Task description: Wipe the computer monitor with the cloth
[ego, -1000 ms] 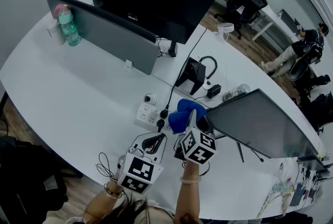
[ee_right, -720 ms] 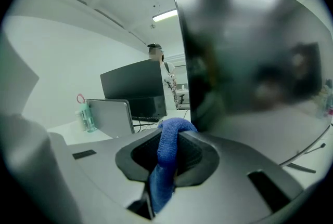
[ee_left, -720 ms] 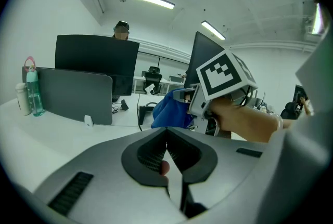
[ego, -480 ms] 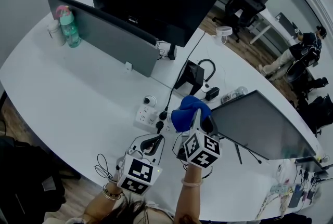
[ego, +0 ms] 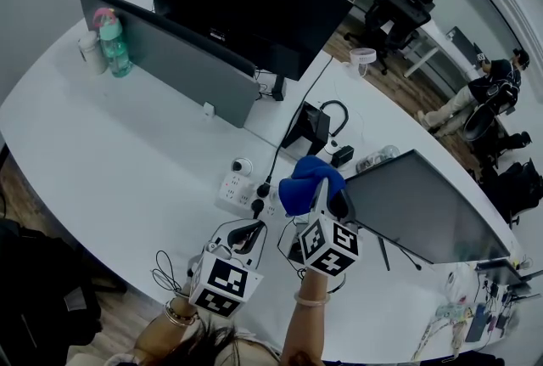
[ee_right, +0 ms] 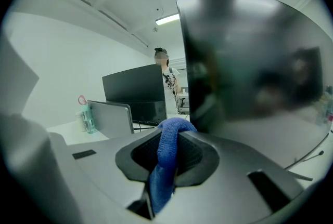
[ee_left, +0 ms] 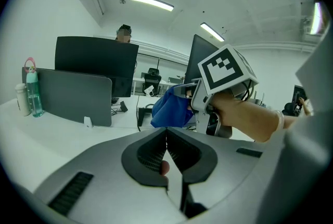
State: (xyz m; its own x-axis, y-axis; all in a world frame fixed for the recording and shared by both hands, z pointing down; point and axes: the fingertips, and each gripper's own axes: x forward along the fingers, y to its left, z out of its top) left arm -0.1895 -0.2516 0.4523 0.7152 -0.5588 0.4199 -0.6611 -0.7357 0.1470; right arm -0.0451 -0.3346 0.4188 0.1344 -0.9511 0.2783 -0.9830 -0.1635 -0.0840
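Pinching blue cloth (ee_right: 161,181), right claw (ee_right: 169,134) hovers beside monitor (ego: 424,205) edge, centre-right of frame. Empty left claw (ee_left: 167,140) pressed together. Advice: lay cloth flat on screen, sweep lightly, keep claw tips off glass.

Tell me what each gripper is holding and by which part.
The right gripper is shut on the blue cloth, its fingers pinching a bunched fold of it. The left gripper is shut and holds nothing.
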